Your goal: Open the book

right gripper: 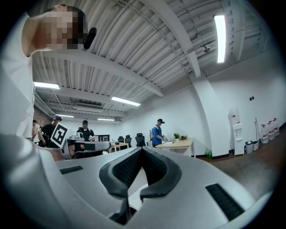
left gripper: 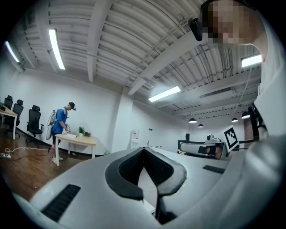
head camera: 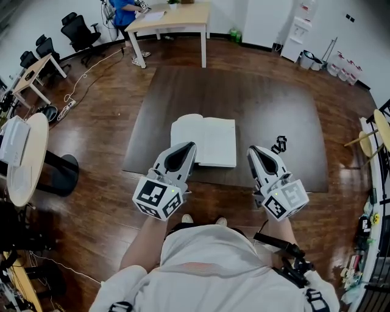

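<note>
A book lies open on the dark table, its white pages facing up. In the head view my left gripper is held level, its tip over the book's near left corner. Its jaws are shut with nothing between them. My right gripper hovers to the right of the book, apart from it, also shut and empty. In the left gripper view the left gripper shows its jaws meeting at the tip, with a strip of white page showing below. The right gripper looks the same in its own view.
A small black object lies on the table right of the book. A light wooden table with a person in blue stands beyond, with office chairs far left. A round white table is at my left.
</note>
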Available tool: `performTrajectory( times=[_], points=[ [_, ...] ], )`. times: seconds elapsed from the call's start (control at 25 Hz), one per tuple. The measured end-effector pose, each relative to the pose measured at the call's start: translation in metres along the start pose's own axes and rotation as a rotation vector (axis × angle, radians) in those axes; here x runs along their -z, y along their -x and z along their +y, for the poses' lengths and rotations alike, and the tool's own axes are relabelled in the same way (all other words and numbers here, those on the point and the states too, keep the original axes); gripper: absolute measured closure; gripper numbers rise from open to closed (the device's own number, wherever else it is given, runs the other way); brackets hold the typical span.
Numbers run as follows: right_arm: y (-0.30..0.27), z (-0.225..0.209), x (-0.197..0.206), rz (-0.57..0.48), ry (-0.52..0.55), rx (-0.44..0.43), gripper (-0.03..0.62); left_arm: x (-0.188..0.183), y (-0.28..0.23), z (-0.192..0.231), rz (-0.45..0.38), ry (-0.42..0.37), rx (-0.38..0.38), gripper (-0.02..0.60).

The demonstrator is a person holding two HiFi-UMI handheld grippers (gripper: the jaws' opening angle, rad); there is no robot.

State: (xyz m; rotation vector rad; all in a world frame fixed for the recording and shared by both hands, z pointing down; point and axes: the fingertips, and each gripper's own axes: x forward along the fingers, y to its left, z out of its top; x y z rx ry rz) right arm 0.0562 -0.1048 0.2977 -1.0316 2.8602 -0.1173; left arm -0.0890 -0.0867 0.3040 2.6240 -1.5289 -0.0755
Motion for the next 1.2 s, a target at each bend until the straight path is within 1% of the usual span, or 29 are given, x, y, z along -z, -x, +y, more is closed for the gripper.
performTrajectory(
  times=[0.24, 0.44, 1.2],
  points=[
    [-0.01, 0.009, 0.001, -0.005, 0.01, 0.012, 0.602, 0.001, 0.007, 0.014, 0.002, -0.001, 0.007, 0.572],
    [-0.012, 0.006, 0.004, 0.003, 0.008, 0.026, 0.602, 0.005, 0.005, 0.018, 0.008, 0.013, 0.012, 0.572],
    [-0.012, 0.005, 0.005, 0.008, 0.009, 0.028, 0.602, 0.01, 0.002, 0.018, 0.015, 0.024, 0.016, 0.572]
  ],
)
